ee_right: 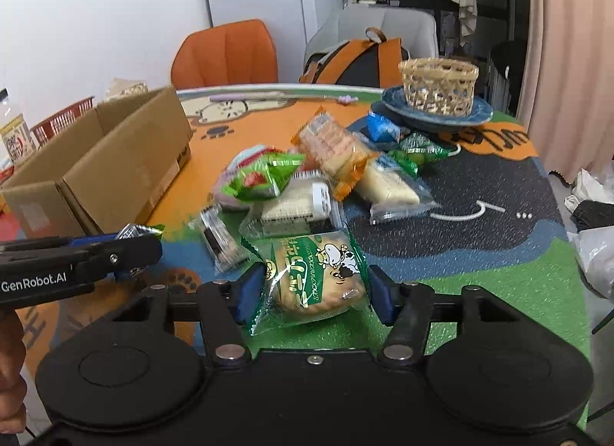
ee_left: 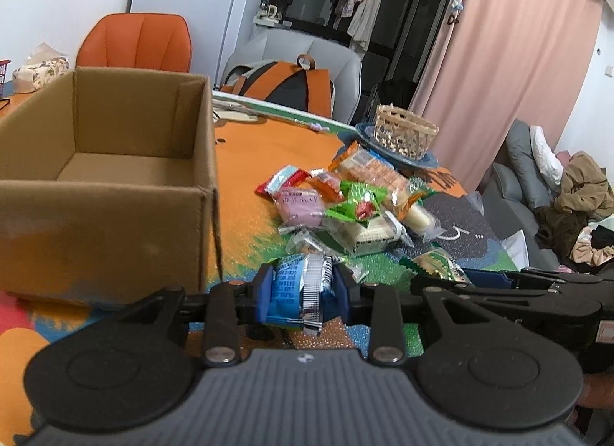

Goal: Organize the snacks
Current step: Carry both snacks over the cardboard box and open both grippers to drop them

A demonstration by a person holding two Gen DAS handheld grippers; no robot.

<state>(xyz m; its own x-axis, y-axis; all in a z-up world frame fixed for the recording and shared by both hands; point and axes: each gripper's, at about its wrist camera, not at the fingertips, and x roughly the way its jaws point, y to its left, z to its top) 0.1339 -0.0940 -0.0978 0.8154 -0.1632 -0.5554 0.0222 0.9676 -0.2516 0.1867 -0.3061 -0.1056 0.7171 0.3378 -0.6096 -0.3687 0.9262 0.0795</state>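
My left gripper [ee_left: 303, 292] is shut on a blue and silver snack packet [ee_left: 288, 284], held above the colourful table mat just right of an open cardboard box [ee_left: 203, 139] whose inside looks bare. A pile of wrapped snacks [ee_left: 345, 204] lies beyond it. In the right wrist view, my right gripper [ee_right: 314, 288] is shut on a green cookie packet with a cow on it [ee_right: 318, 269], both blue pads against its sides, at the near edge of the snack pile [ee_right: 307, 177]. The left gripper [ee_right: 142, 250] shows at the left, the box [ee_right: 115, 169] behind it.
A woven basket [ee_right: 437, 85] stands on a blue plate [ee_right: 479, 116] at the table's far right. A red basket [ee_right: 61, 119] sits behind the box. An orange chair [ee_left: 134, 43] and a grey chair with a backpack [ee_left: 284, 81] stand beyond the table.
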